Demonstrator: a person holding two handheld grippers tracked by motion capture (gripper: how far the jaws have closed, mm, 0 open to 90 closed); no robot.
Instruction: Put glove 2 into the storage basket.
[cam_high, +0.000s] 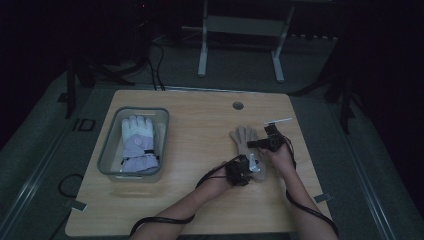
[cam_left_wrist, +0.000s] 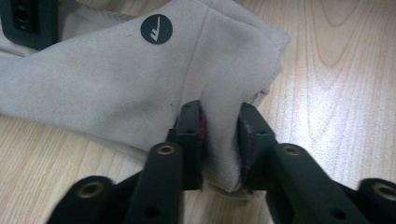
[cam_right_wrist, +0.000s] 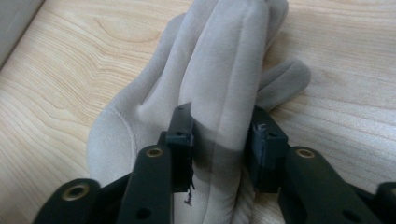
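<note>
A beige glove (cam_high: 244, 136) lies flat on the wooden table (cam_high: 200, 130), right of centre, fingers pointing away from me. My left gripper (cam_high: 251, 166) is at its cuff end and is shut on a raised fold of the beige glove (cam_left_wrist: 116, 79), whose cuff bears a dark round logo (cam_left_wrist: 156, 29); the fabric fills my left gripper's (cam_left_wrist: 222, 135) gap. My right gripper (cam_high: 252, 144) comes in from the right, shut across the hand part of the beige glove (cam_right_wrist: 224, 60), which bulges between its jaws (cam_right_wrist: 224, 140).
A clear plastic bin (cam_high: 107, 150) stands at the table's left with a white and lavender glove (cam_high: 137, 137) inside. A round cable hole (cam_high: 238, 105) sits near the far edge. Cables trail from both grippers toward the front edge. Desk legs (cam_high: 202, 50) stand beyond the table.
</note>
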